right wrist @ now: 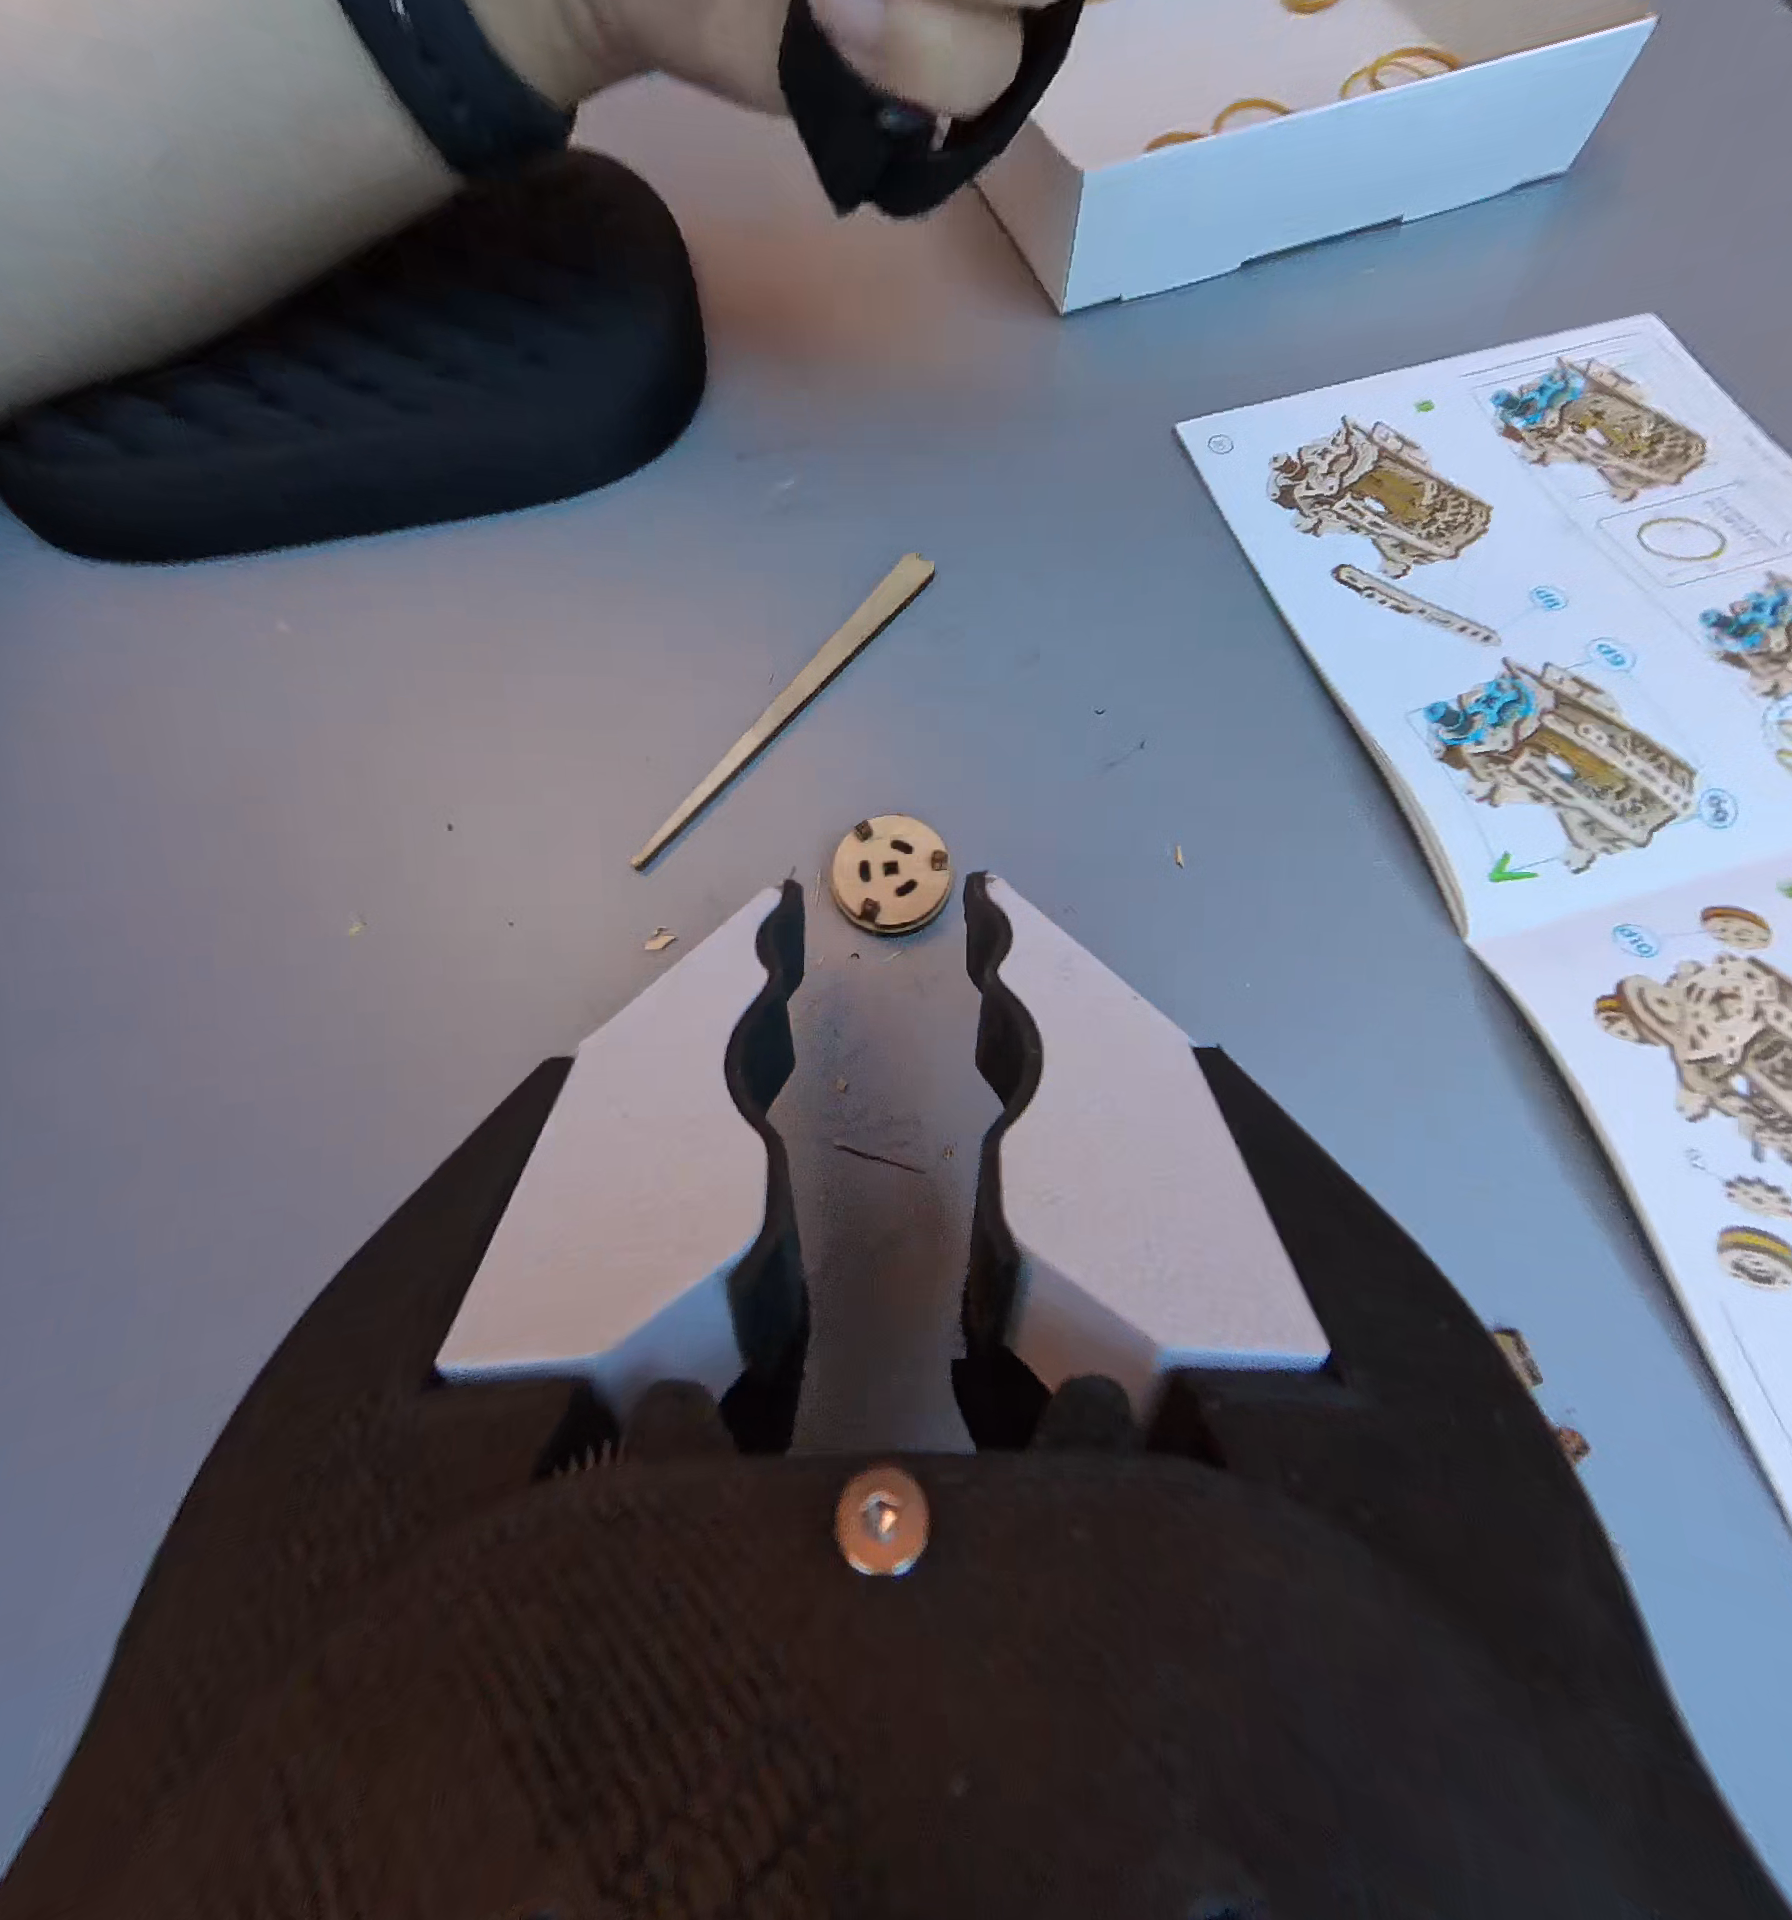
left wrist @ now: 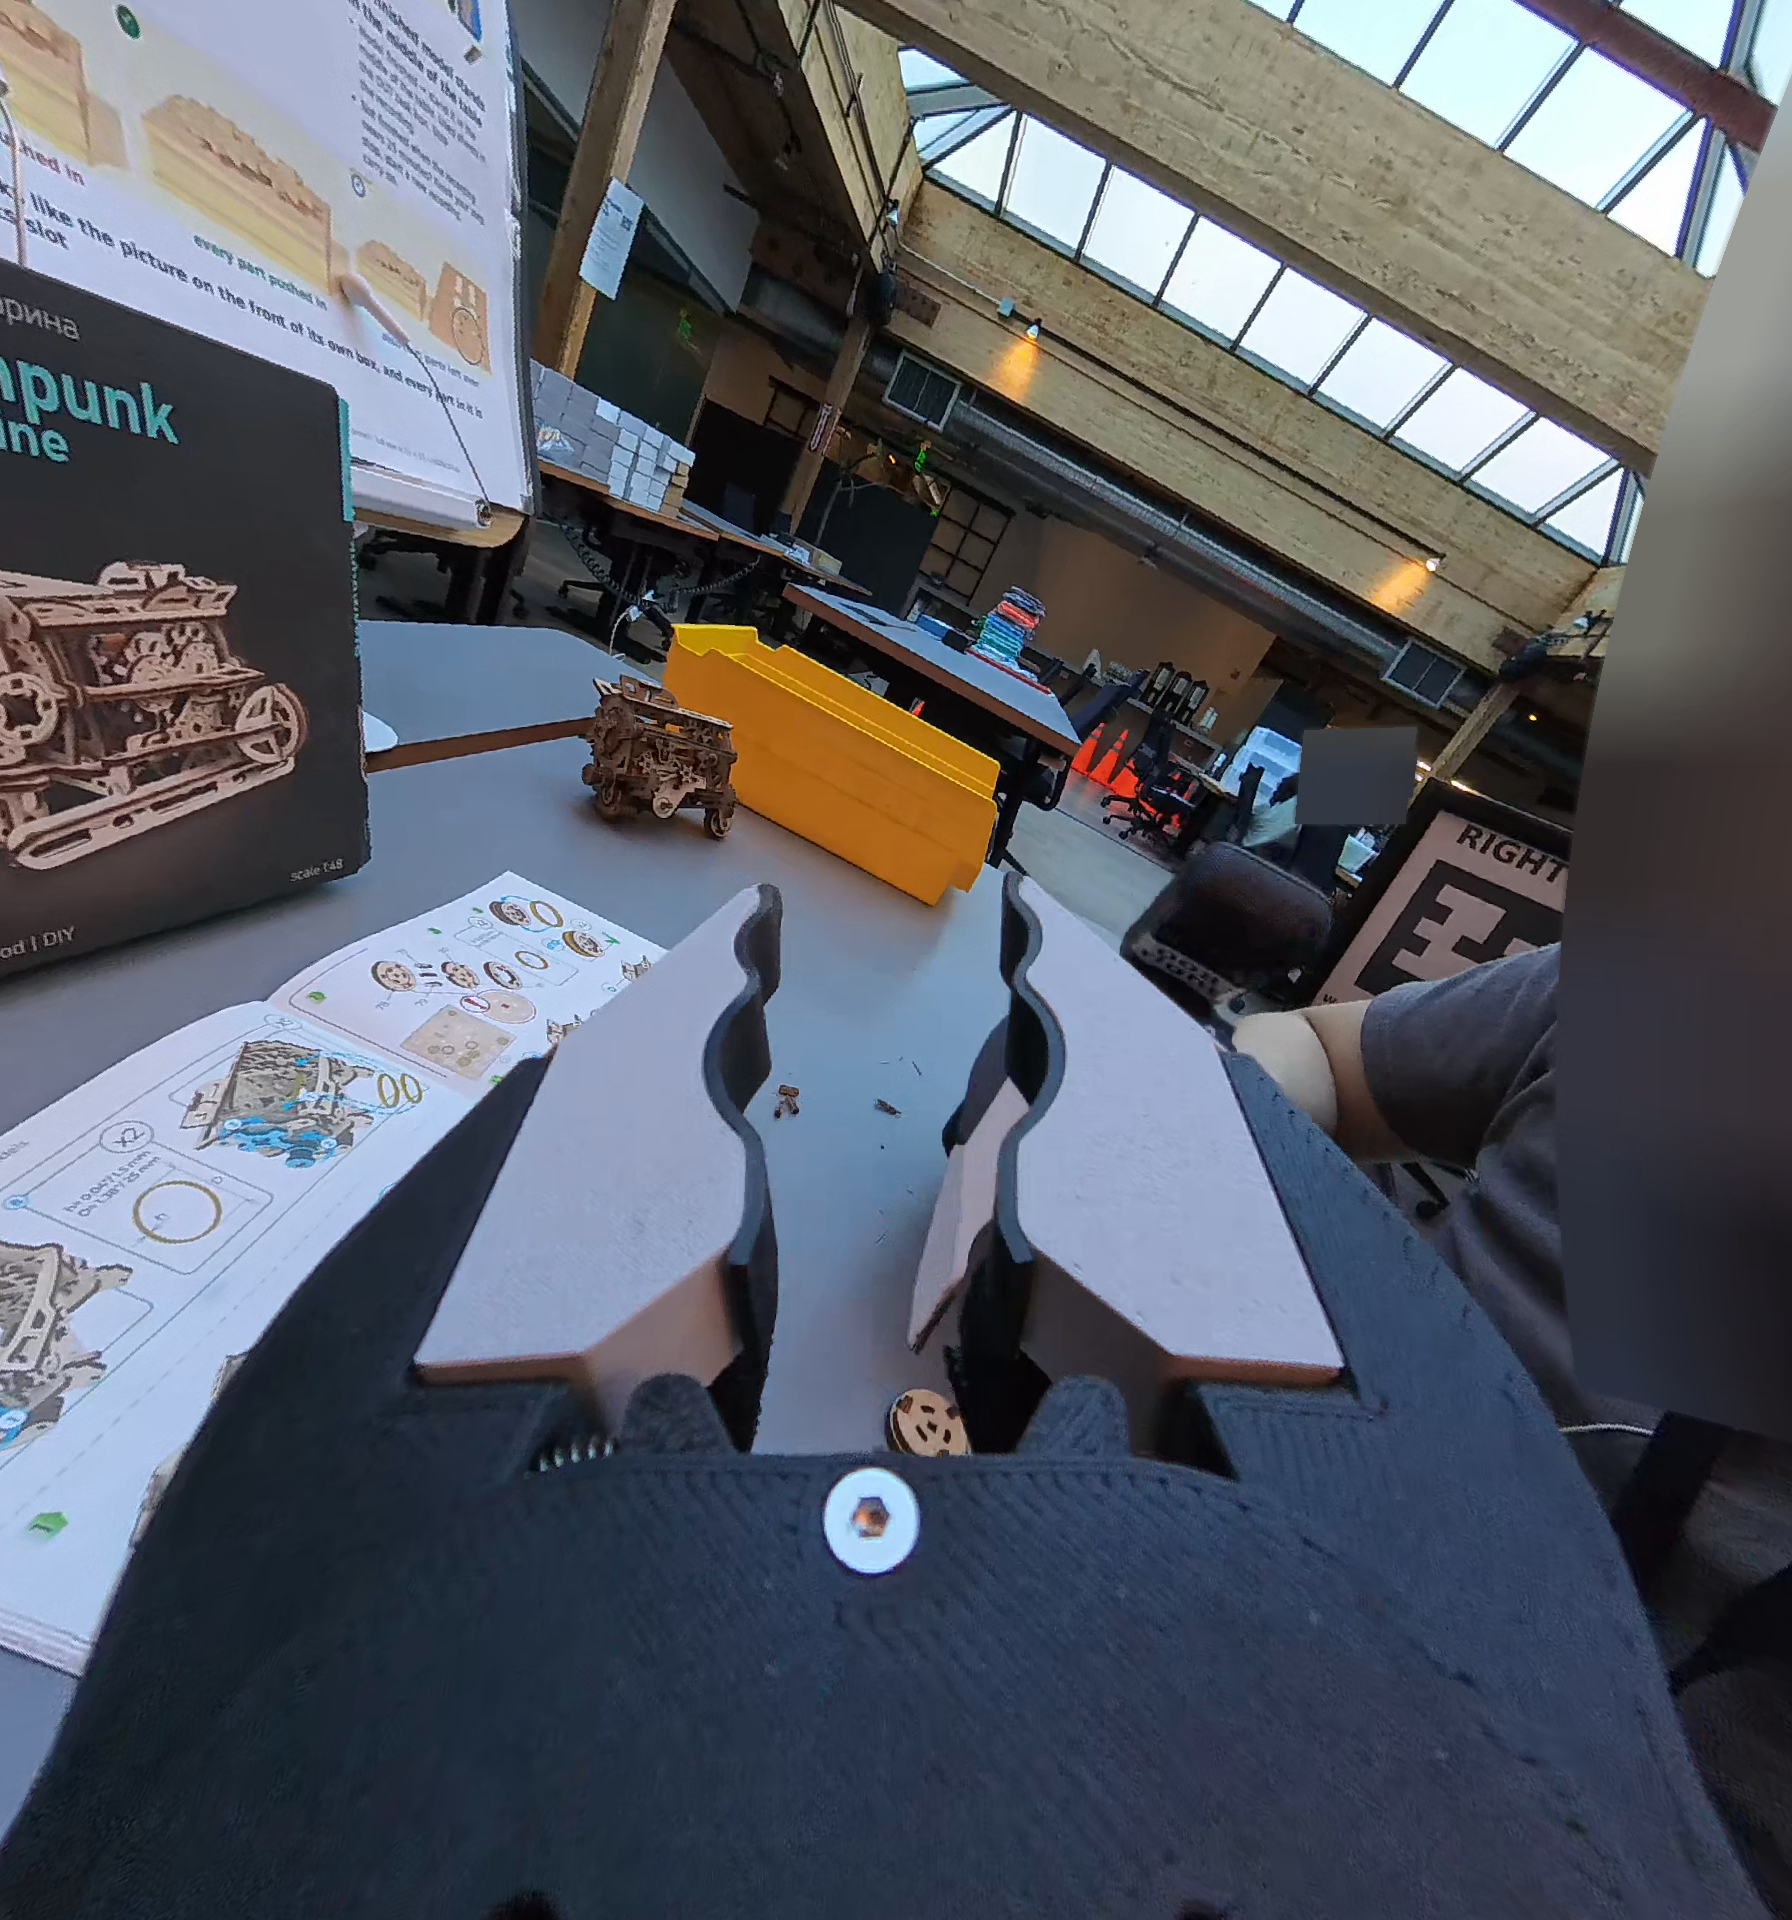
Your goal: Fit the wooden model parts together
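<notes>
Just past your right gripper (right wrist: 881,883) tips, the small round wooden disc (right wrist: 890,873) lies flat on the grey table (right wrist: 352,727). Both grippers gape, empty. I think you grab next: slide forward, then squeeze.

Grey table (right wrist: 248,727): wooden disc (right wrist: 890,873), booklet (right wrist: 1557,665).

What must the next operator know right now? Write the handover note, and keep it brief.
Left gripper: open, empty, over the grey table.
Right gripper: open, empty. The round slotted wooden disc lies flat on the table, in line between its tips, ungripped.
Thin tapered wooden stick: loose on the table beyond the disc.
Small brown wooden model: stands beside the yellow plastic bin.
Open instruction booklet: right of the disc.
Done: model seems largely built.
Left: probably grip the disc and fit it.
</notes>
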A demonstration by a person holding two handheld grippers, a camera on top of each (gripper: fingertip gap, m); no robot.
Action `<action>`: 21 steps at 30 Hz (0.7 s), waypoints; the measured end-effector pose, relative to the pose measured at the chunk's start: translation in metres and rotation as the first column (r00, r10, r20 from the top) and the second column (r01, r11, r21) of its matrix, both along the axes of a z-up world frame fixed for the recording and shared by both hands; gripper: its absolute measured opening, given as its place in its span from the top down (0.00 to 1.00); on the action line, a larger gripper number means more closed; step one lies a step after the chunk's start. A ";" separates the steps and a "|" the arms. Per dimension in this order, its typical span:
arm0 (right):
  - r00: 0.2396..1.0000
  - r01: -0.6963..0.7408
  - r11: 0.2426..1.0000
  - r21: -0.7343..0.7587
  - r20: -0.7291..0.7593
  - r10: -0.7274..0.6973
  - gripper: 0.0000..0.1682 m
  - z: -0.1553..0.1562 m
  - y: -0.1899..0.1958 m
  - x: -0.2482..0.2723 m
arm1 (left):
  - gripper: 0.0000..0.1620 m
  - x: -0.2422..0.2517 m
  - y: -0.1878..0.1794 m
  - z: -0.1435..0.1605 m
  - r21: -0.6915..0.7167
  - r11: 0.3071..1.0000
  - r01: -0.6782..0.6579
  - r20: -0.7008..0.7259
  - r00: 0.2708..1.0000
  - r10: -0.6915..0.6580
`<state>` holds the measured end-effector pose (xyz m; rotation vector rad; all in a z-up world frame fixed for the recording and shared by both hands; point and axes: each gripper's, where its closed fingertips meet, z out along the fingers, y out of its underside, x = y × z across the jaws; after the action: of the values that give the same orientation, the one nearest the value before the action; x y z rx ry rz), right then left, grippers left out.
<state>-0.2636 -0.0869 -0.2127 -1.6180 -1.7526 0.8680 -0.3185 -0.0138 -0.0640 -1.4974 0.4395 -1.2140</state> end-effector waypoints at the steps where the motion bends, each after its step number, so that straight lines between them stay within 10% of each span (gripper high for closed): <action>1: 1.000 0.000 0.998 0.055 0.007 -0.001 0.82 -0.001 0.000 -0.002 | 0.75 0.000 0.000 0.000 -0.002 1.000 0.003 0.005 1.000 -0.003; 14: 0.997 -0.078 0.987 0.139 0.010 0.078 1.00 0.005 0.005 -0.016 | 0.75 0.009 -0.004 0.002 -0.008 0.999 0.046 0.025 0.999 -0.046; 21: 0.998 -0.042 0.999 0.024 0.045 0.041 0.82 -0.005 0.001 -0.013 | 0.75 0.006 -0.007 0.010 0.007 0.999 0.048 0.051 0.998 -0.049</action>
<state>-0.2765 -0.0858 -0.2176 -1.6013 -1.8265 0.8320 -0.3126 -0.0213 -0.0545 -1.4551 0.4469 -1.2852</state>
